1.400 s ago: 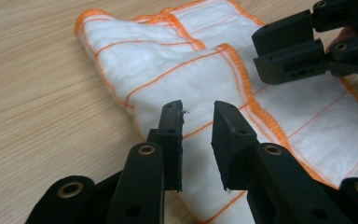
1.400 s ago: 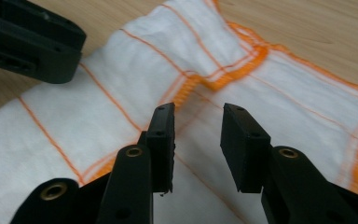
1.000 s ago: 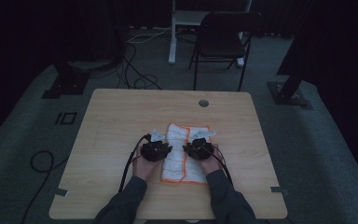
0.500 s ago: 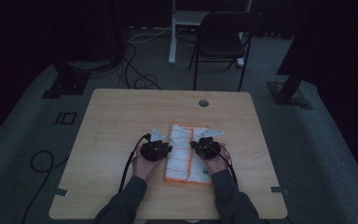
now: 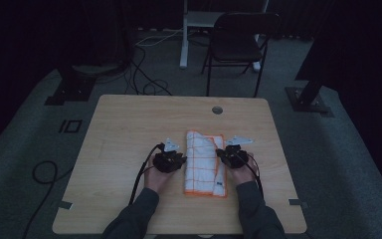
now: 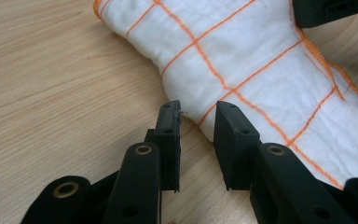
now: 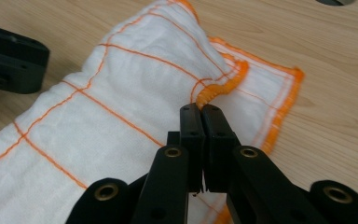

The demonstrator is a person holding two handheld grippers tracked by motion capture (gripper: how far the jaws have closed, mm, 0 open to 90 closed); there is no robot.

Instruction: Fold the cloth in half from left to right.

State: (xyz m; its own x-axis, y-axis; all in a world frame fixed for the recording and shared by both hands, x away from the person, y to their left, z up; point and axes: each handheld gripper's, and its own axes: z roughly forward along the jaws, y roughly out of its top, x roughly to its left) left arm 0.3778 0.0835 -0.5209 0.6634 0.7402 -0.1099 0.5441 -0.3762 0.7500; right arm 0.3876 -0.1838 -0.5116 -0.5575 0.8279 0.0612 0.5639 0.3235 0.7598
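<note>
The white, orange-checked cloth (image 5: 205, 163) lies folded lengthwise on the table (image 5: 129, 124), between both claws. The right claw (image 7: 201, 108) pinches its orange hem; the left claw (image 6: 196, 112) gapes beside the folded edge, gripping nothing. Further folding probably remains.

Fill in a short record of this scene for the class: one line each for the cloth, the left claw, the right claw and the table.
cloth: white cloth with an orange grid and orange hem, folded, lying lengthwise on the table between the two claws
left claw: left claw has its jaws apart at the cloth's folded edge, not pinching it
right claw: right claw has its jaws shut on the cloth's orange hem, which bunches up at the tips
table: light wooden table with a round hole near its far edge
</note>
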